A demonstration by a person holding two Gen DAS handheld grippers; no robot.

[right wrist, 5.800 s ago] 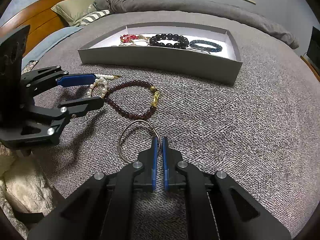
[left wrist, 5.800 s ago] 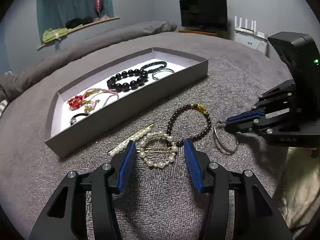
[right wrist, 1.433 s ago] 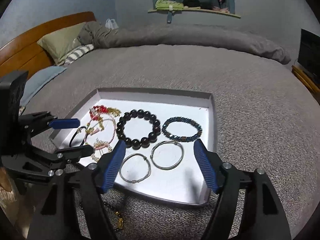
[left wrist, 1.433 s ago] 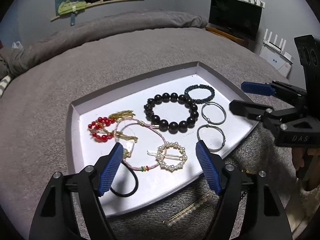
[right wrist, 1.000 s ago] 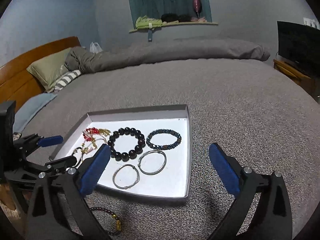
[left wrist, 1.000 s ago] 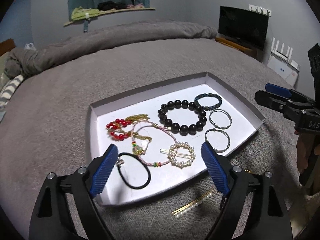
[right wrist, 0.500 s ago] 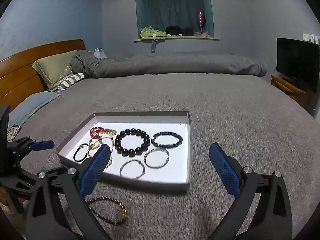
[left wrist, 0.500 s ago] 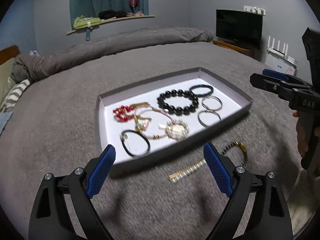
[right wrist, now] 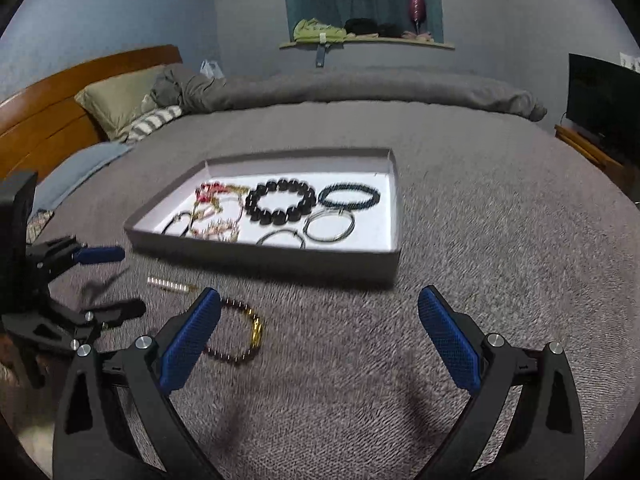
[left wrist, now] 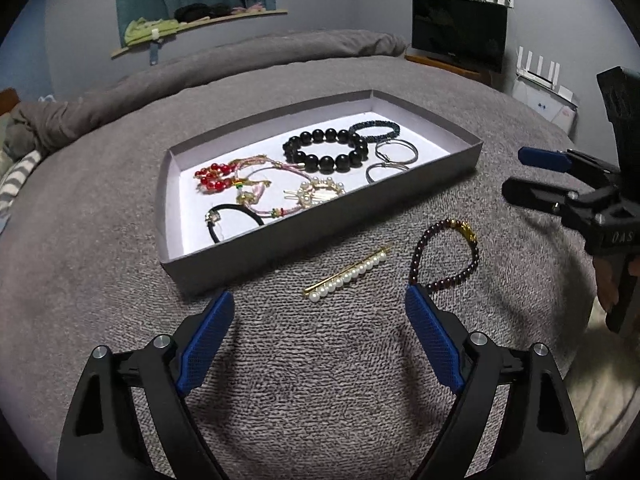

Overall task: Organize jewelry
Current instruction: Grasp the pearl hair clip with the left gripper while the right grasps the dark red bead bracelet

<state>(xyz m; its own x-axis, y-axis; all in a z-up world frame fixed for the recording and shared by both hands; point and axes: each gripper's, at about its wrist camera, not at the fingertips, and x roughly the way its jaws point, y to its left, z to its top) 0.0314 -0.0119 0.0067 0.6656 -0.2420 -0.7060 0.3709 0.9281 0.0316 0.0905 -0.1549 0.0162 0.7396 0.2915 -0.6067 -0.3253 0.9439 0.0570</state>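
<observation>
Most pieces are lying in the tray [left wrist: 328, 236] — only the pearl hairpin [left wrist: 347, 275] and garnet bracelet [left wrist: 444, 255] are waiting on the bed, near it; left gripper [left wrist: 316, 344] and right gripper [right wrist: 320, 344] are both hovering released, empty.

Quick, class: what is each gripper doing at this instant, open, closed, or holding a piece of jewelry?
Left gripper: open, holding nothing, above the blanket near the pearl hair clip.
Right gripper: open, holding nothing.
</observation>
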